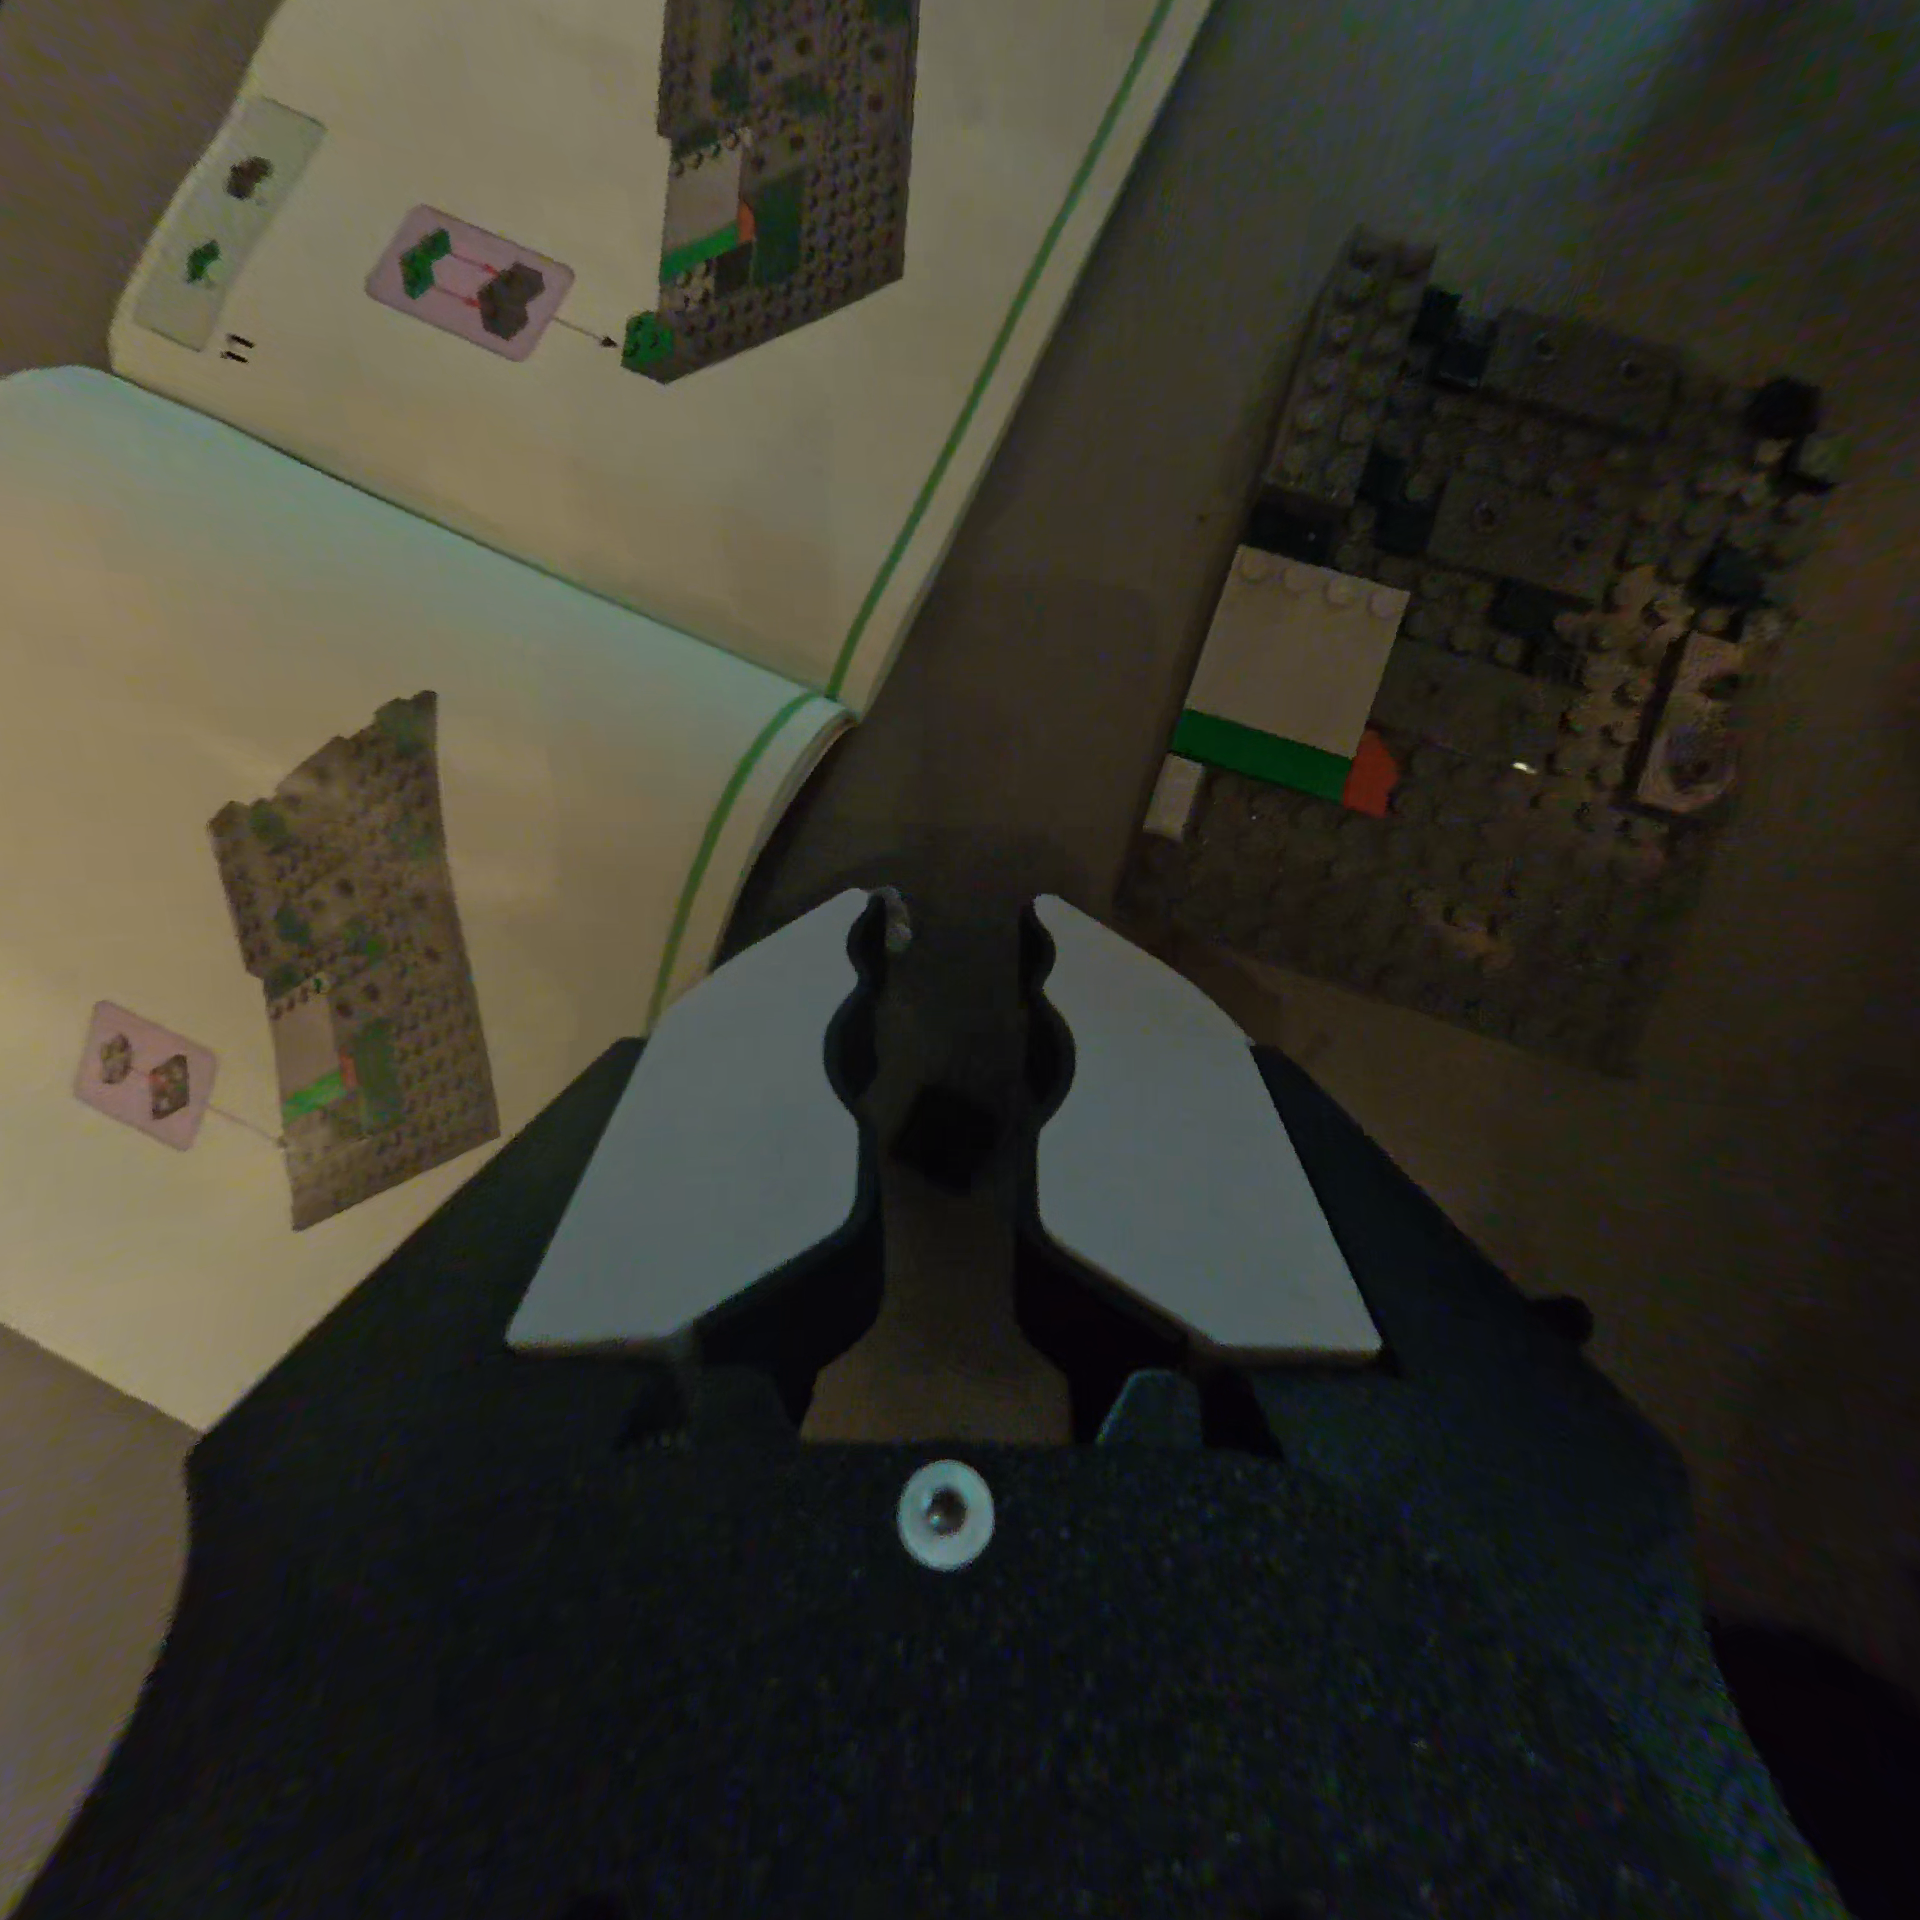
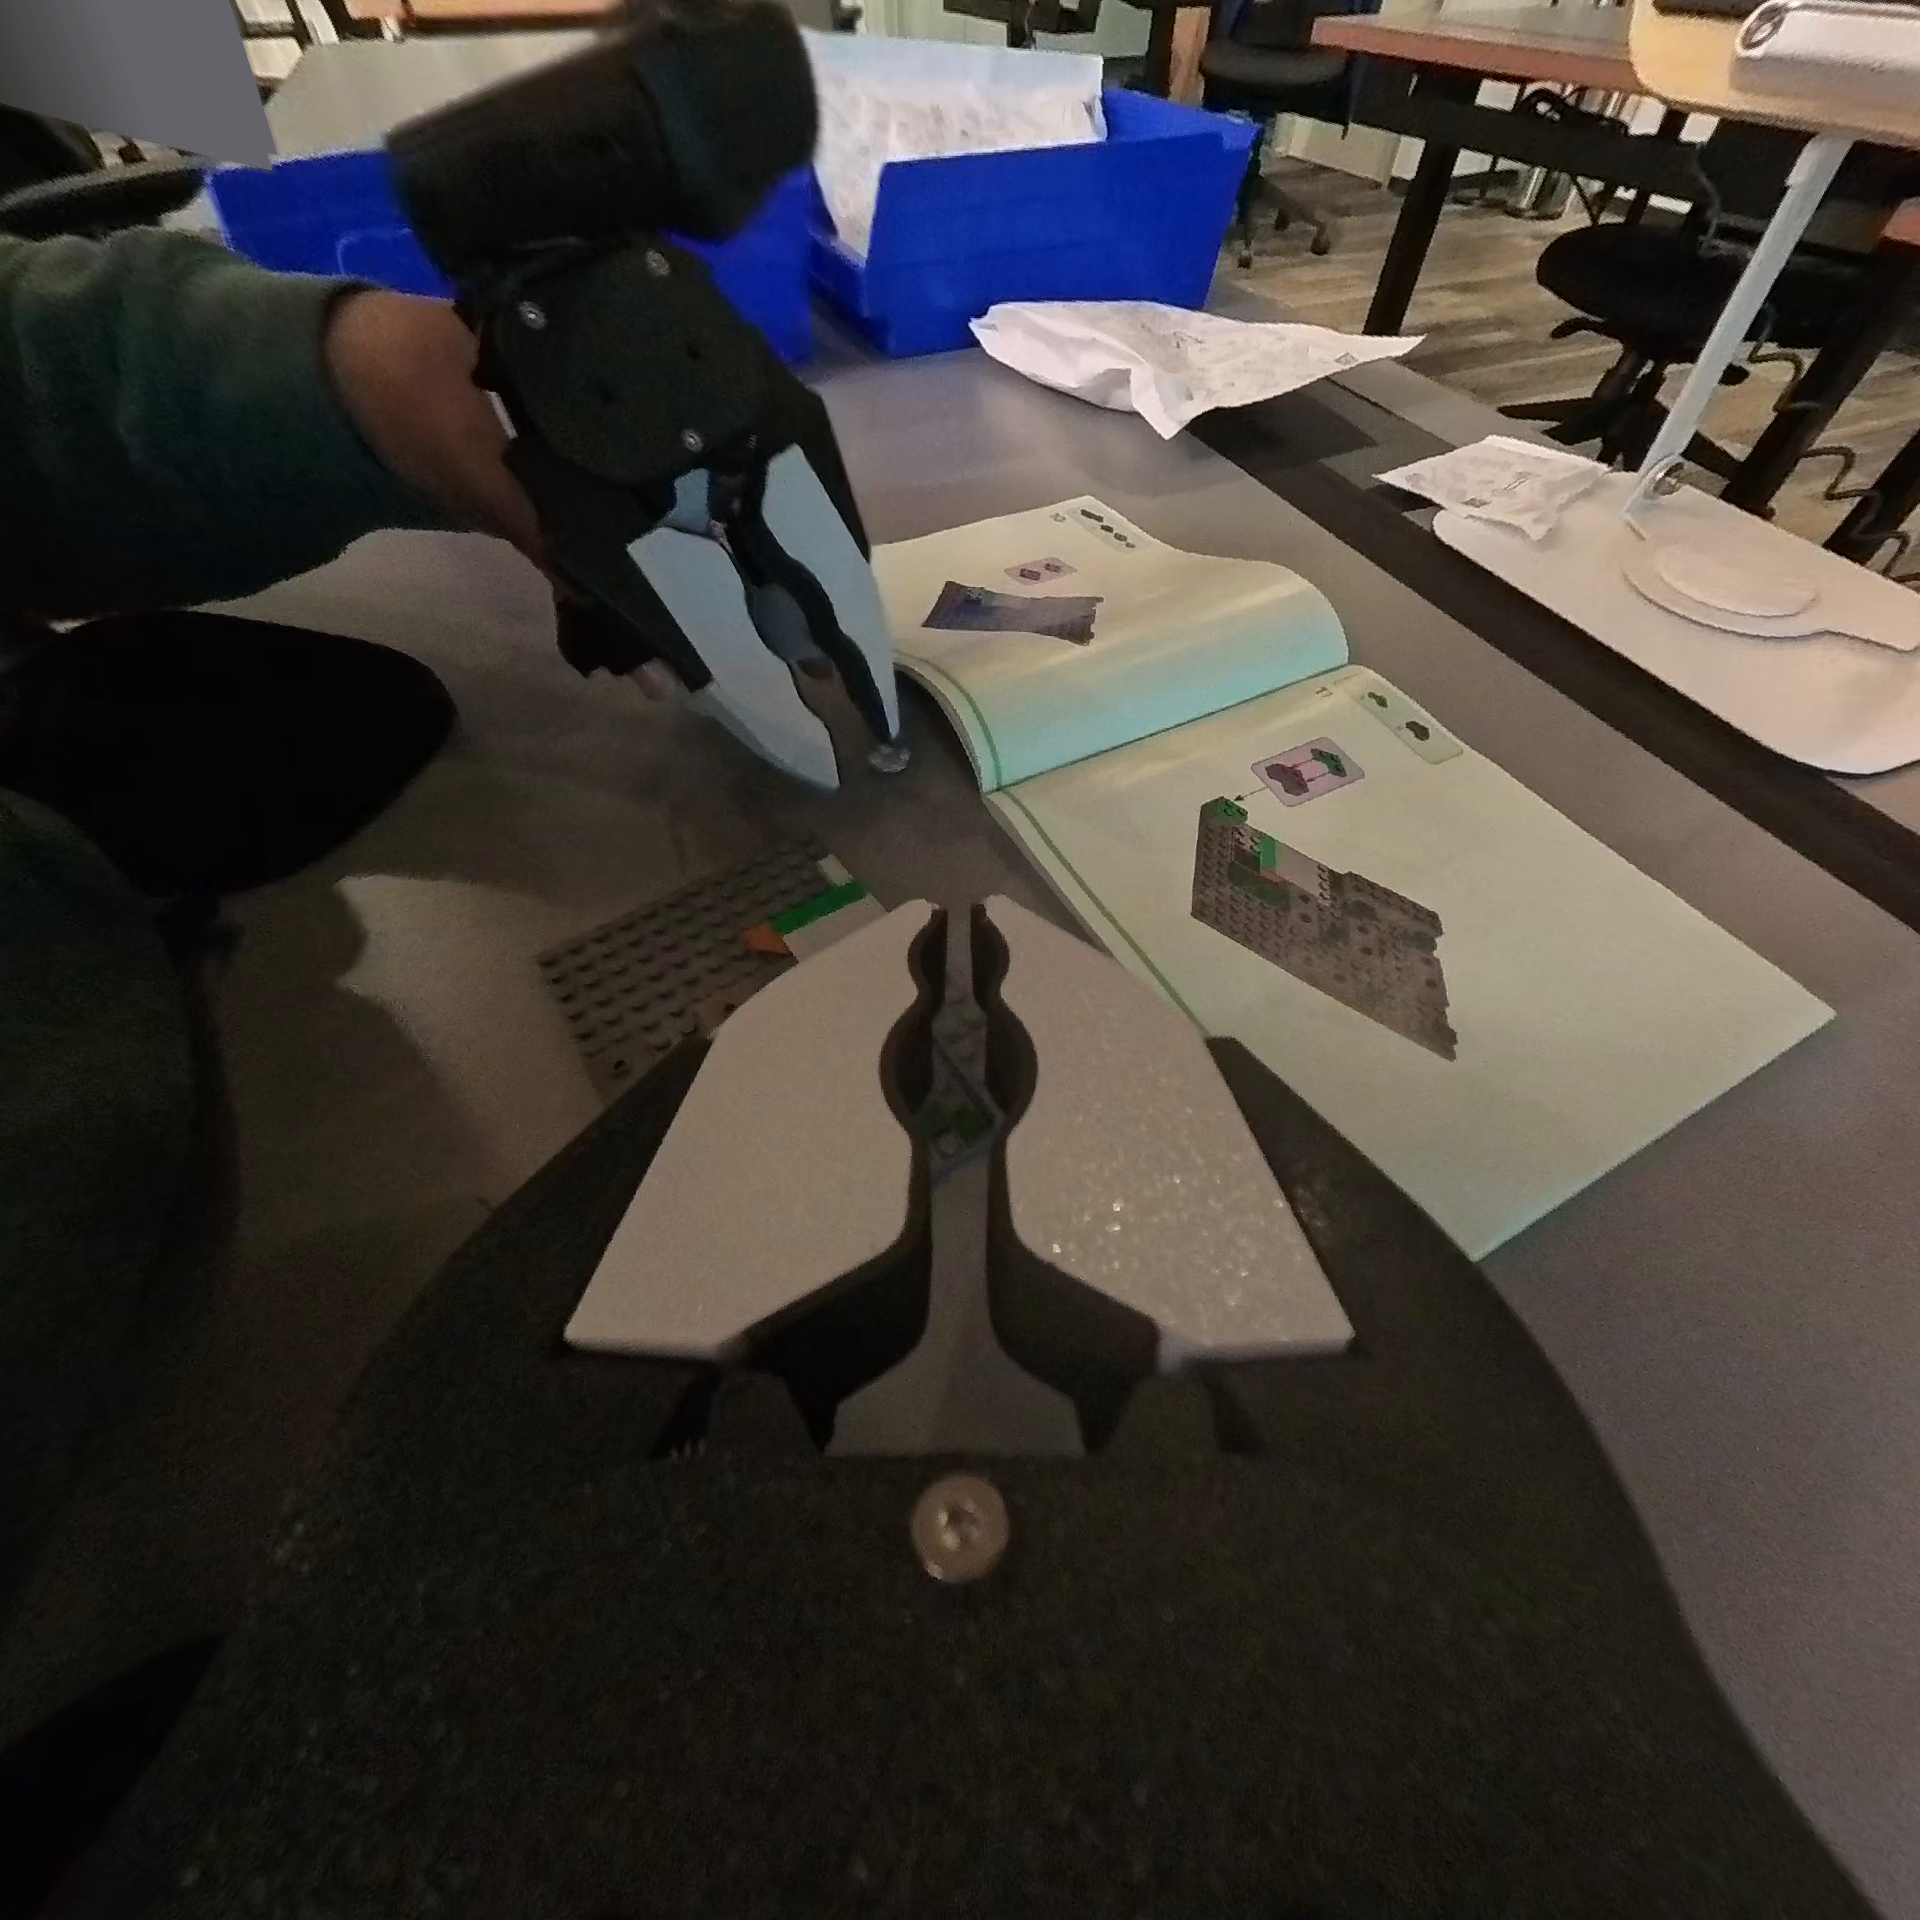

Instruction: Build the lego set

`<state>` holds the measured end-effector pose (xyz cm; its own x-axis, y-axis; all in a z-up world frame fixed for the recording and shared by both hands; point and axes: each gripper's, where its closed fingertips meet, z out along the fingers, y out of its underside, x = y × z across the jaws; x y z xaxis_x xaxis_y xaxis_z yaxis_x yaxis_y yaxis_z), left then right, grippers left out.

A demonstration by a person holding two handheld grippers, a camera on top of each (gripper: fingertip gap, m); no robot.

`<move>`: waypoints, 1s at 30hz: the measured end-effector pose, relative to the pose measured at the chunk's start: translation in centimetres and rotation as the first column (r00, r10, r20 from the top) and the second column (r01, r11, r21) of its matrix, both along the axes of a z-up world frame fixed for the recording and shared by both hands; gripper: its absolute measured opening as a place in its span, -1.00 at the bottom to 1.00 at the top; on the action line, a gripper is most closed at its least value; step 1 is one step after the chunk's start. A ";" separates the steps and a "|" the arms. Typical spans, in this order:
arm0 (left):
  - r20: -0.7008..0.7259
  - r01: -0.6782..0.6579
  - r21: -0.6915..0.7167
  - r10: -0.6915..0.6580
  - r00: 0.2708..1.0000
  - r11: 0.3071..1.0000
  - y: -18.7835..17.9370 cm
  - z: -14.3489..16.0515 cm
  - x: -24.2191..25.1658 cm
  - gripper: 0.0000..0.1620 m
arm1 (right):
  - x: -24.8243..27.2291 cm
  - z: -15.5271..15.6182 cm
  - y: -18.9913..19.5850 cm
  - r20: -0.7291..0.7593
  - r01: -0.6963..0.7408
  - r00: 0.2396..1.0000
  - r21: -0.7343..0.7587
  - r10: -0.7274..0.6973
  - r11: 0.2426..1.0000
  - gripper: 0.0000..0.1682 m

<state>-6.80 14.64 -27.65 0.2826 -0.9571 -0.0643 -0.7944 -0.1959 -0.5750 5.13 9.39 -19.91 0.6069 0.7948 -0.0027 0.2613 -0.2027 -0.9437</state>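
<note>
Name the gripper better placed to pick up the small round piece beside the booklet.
Left. The left gripper points down with open fingers at the small round piece beside the booklet; the right gripper sits farther off, over the grey baseplate.

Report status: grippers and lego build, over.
Left gripper open, tips at small clear round piece. Right gripper nearly shut, contents unclear. Grey studded lego build beside open booklet.

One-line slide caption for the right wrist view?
Right gripper nearly shut above grey Lego baseplate; left gripper reaches down beside open instruction booklet.
</note>
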 end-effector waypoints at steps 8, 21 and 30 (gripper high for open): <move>0.183 -0.160 0.130 0.134 0.974 0.979 0.4 3.6 -2.1 -0.82 | -0.6 -0.2 -0.1 0.013 -0.013 1.000 0.002 0.013 1.000 -0.96; 0.492 -0.484 0.141 0.363 0.791 0.864 0.3 7.1 -10.4 -1.00 | -0.5 -0.1 0.4 0.035 0.078 0.996 -0.005 -0.078 0.997 -1.00; 0.577 -0.682 0.205 0.476 0.663 0.702 -0.7 10.7 -19.0 -1.00 | -1.4 -0.8 -0.6 0.054 0.097 0.994 -0.022 -0.096 0.995 -1.00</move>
